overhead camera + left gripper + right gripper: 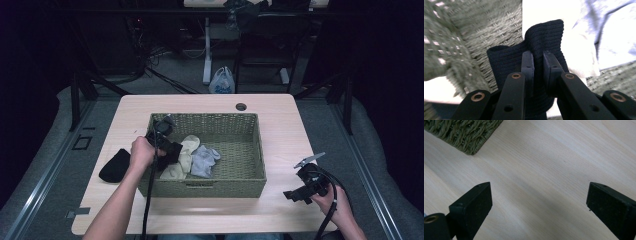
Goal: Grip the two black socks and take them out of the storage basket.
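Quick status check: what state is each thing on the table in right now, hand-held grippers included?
Left hand-held gripper: shut on the dark sock.
Dark sock: pinched in a fold, inside the basket.
Right hand-held gripper: open, nothing between its jaws, over bare table.
Basket: upright, holding socks.
Cream socks: lying in the basket.
Grey sock: lying in the basket.
Black sock: on the table, left of the basket.

Left tongs (538, 58) pinched together, right tongs (539, 202) spread wide.
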`<state>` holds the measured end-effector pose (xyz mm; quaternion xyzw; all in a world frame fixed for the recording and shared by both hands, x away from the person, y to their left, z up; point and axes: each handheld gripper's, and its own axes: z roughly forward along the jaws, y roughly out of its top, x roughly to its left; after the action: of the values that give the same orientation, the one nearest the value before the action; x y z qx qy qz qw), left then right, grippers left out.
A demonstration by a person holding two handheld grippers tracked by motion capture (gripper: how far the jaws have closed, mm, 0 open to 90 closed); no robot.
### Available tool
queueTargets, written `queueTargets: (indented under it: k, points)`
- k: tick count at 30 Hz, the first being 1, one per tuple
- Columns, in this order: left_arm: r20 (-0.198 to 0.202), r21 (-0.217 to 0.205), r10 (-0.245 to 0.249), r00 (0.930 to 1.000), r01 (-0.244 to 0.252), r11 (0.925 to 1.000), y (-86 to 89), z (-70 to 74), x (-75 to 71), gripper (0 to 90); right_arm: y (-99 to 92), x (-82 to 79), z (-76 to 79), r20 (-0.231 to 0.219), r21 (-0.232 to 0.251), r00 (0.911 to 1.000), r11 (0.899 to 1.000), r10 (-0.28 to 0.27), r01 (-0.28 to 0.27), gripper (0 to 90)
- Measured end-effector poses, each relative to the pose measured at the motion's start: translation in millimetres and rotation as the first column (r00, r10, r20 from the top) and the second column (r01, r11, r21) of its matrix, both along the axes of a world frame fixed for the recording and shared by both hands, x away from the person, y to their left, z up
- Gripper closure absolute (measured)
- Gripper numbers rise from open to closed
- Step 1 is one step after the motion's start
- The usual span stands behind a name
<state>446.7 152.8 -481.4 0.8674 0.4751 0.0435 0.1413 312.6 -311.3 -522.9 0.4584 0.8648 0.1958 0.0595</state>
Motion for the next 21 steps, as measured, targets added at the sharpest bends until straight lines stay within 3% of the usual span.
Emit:
queueTargets:
  k: [1,8,21]
  points:
    - [0.008,-0.018,-0.007,0.9999,0.007,0.9998,2.3,7.6,-1.6,81.3,0.1,-0.1,0.0,0.000,0.000,1.0000,1.000,-0.001,0.001,5.9]
    - [0.031,-0.065,-0.023,0.9992,0.025,0.9976,5.4,25.5,-6.2,81.3,-0.2,0.0,0.2,-0.003,-0.002,1.0000,1.000,0.001,-0.001,5.9]
    - [0.095,-0.104,-0.074,0.9927,0.084,0.9911,5.3,74.1,-11.8,81.3,-0.3,-0.9,-0.6,0.003,0.016,0.9999,1.000,-0.009,0.009,5.9]
